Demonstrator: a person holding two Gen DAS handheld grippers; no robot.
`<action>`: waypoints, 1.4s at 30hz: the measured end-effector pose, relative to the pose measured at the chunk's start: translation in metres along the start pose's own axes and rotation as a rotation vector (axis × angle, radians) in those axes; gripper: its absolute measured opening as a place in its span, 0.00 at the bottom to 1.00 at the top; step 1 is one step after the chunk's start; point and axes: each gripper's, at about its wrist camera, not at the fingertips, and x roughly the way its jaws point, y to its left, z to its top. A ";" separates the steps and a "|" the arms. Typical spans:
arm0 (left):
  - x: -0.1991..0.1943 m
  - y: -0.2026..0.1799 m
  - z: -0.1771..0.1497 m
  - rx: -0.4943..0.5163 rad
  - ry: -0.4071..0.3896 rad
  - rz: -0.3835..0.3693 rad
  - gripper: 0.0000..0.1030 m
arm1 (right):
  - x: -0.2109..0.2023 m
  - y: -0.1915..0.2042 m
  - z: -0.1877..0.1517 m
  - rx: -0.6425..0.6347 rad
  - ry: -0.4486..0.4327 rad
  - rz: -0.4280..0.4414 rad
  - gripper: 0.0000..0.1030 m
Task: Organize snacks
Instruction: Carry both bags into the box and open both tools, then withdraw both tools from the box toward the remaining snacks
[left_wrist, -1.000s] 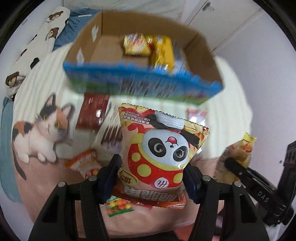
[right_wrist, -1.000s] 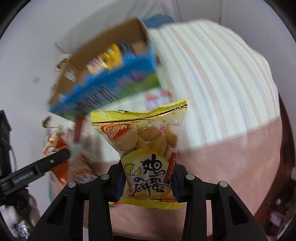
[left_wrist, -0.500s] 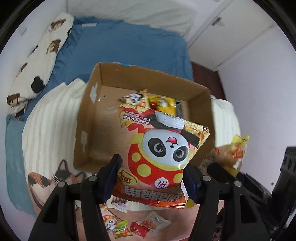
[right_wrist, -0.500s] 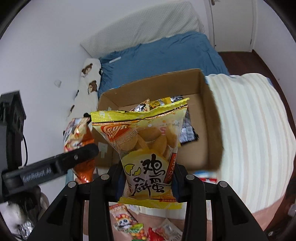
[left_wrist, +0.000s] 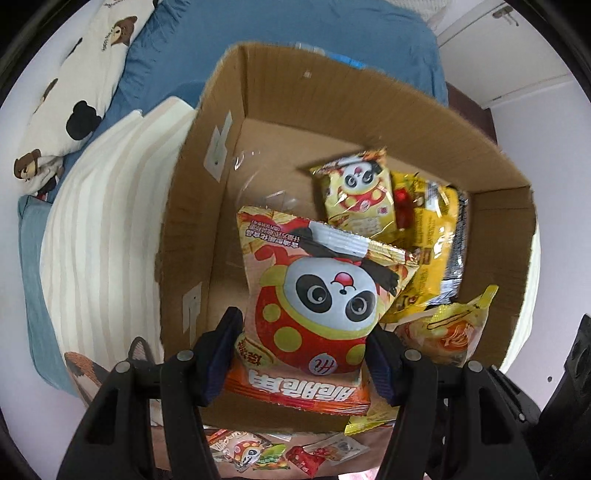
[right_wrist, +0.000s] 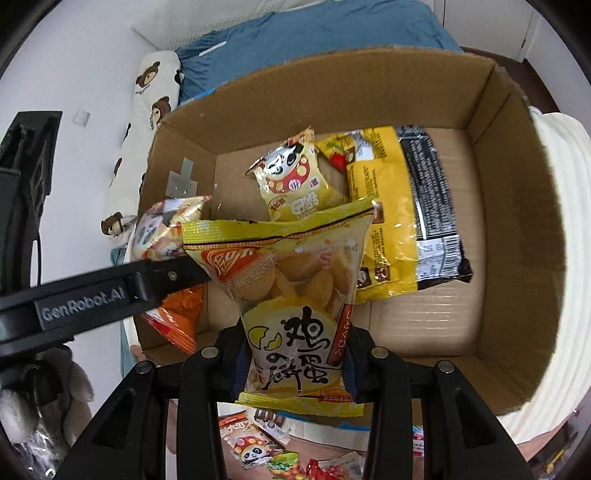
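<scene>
Both grippers point steeply down over the open cardboard box (left_wrist: 491, 206). The left gripper (left_wrist: 306, 354) is clamped on the red panda snack bag (left_wrist: 321, 306), its blue pads squeezing the bag's lower half from both sides, jaws partly apart around the puffy pack. The bag hangs above the box floor, near the front wall.

On the right, the right gripper (right_wrist: 295, 354) pinches the yellow egg-cracker bag (right_wrist: 291, 295) low down, jaws set narrow around it, the bag's top reaching over the box interior. From this camera the left gripper's arm (right_wrist: 110, 291) cuts across on the left side, the panda bag showing behind it at the box's left wall.

Inside the box lie a small yellow panda pack (right_wrist: 295, 177), a large yellow packet (right_wrist: 384, 206) and a black packet (right_wrist: 432, 206) half under it, all crowded toward the far side and directly beyond the held bags. The near-left floor of the box is bare cardboard.

Below the box's front edge, loose snacks (right_wrist: 258, 450) sit scattered on the pink surface. A striped cream blanket (left_wrist: 103, 229) flanks the box, with a blue bedsheet (left_wrist: 280, 26) and a bear-print pillow (left_wrist: 74, 81) beyond.
</scene>
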 end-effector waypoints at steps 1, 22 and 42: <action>0.004 -0.001 0.000 0.007 0.016 0.004 0.59 | 0.005 0.001 0.001 -0.010 0.014 -0.005 0.42; -0.019 -0.010 -0.018 0.060 -0.056 0.014 0.86 | 0.004 0.000 0.005 -0.061 0.030 -0.166 0.94; -0.117 -0.016 -0.162 0.190 -0.599 0.081 0.86 | -0.135 -0.015 -0.121 -0.086 -0.413 -0.216 0.94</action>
